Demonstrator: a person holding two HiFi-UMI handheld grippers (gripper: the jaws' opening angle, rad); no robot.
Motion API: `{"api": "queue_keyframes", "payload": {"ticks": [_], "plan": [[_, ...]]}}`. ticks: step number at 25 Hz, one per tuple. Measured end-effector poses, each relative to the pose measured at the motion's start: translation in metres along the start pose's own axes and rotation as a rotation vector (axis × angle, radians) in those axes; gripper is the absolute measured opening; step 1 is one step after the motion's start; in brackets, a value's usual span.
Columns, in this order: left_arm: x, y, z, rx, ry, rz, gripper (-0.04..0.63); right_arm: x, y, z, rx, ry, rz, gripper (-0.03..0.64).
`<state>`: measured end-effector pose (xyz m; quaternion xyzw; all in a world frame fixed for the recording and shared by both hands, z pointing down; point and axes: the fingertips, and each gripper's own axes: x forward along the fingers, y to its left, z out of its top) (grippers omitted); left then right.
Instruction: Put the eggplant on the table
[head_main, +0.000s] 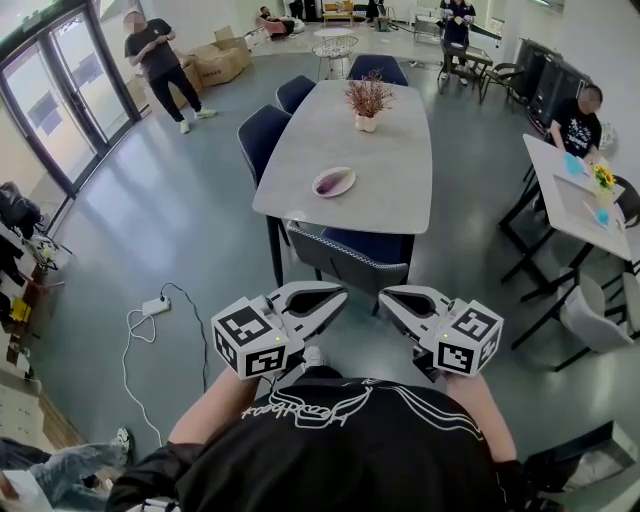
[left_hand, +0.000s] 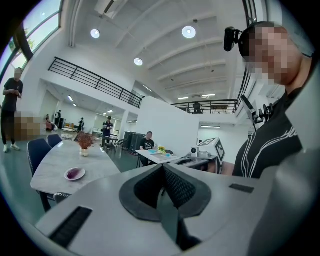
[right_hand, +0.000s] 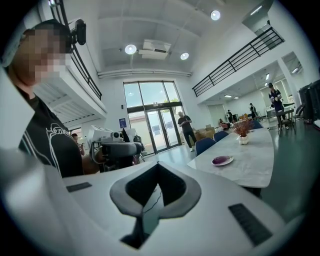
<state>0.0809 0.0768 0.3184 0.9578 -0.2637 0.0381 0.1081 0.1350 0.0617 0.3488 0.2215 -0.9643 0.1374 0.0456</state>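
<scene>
Eggplant (head_main: 331, 183), a glossy purple lump, lies in an oval white plate (head_main: 350, 175) near the front edge of the long, pale, stone-look table (head_main: 395, 150). It is too small to tell which way its long axis points. Only the head view shows both grippers held low before the person's black shirt, well apart from the table. The left gripper (head_main: 338, 294) has its ribbed grey pads (left_hand: 180, 187) pressed together on nothing. The right gripper (head_main: 387, 297) is likewise closed and empty.
</scene>
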Motion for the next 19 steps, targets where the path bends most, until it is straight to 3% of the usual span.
{"api": "queue_keyframes", "payload": {"ticks": [19], "plan": [[0.012, -0.005, -0.006, -0.009, 0.025, -0.027, 0.008, -0.010, -0.006, -0.002, 0.014, -0.007, -0.024, 0.005]]}}
